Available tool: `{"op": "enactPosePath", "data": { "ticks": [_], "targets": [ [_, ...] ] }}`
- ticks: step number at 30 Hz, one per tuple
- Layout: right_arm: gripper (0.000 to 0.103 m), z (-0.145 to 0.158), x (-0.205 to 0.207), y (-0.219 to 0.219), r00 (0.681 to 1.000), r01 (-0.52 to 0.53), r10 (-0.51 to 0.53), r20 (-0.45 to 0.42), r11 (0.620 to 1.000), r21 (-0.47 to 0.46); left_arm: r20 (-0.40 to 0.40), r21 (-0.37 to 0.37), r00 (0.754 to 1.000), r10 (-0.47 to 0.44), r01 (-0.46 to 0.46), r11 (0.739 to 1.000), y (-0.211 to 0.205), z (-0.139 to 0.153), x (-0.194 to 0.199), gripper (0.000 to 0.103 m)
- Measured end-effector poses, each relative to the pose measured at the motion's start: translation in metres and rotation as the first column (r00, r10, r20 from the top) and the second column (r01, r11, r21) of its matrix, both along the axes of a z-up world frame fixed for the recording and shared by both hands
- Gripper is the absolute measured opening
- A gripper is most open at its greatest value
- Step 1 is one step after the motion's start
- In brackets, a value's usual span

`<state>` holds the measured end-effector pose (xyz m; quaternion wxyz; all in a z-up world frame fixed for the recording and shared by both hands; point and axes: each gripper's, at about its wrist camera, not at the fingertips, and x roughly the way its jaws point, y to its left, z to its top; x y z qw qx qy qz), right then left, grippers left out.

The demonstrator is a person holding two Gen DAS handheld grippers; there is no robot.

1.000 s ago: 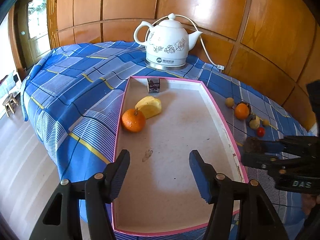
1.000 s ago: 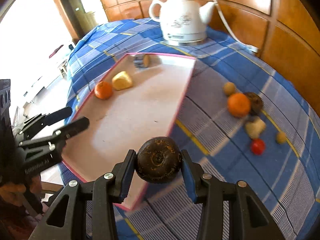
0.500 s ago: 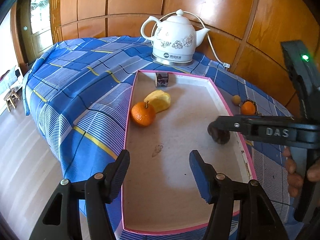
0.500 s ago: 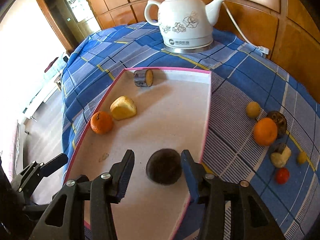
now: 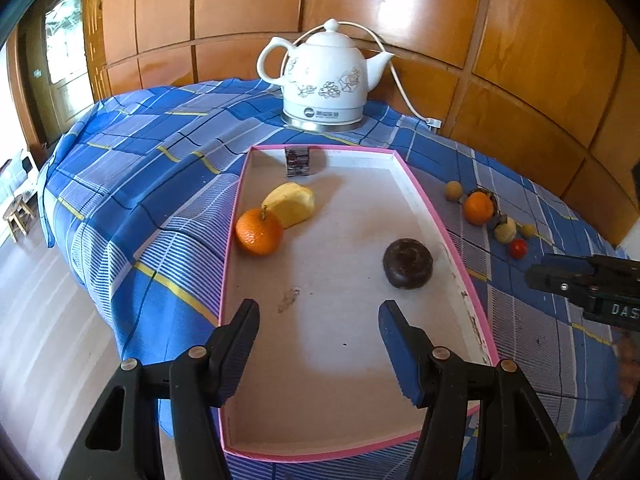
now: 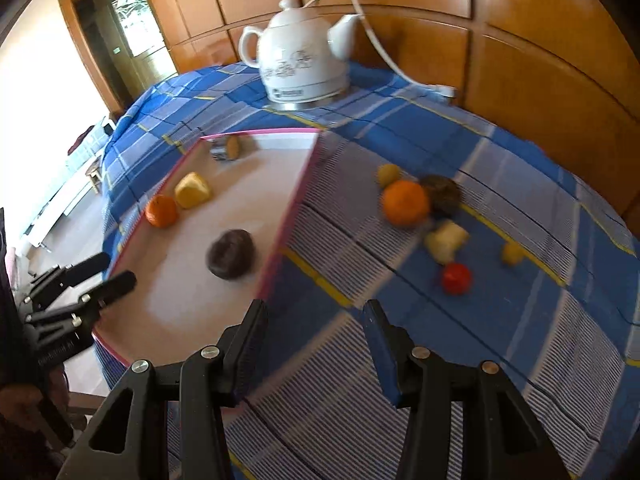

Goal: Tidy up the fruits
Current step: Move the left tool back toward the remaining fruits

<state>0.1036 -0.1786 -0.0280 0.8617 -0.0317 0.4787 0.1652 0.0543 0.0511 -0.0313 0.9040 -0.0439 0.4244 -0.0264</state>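
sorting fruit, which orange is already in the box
The orange beside the yellow fruit, by the box wall. The other orange sits outside on the cloth.

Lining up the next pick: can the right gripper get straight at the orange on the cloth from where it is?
Probably yes. The right gripper is open and empty, over bare cloth beside the tray. The orange lies ahead with nothing between, though a dark fruit and a pale piece crowd it.
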Motion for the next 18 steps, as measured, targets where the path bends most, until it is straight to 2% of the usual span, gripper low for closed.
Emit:
{"op": "enactPosePath", "data": {
  "ticks": [18],
  "targets": [
    [0.05,0.012,-0.018,-0.077,0.995,0.096,-0.093,0.048,0.993,-0.064,0.001,0.049,0.996,-0.089,0.089,0.995,-0.03,0.005,-0.004,0.063]
  ]
}}
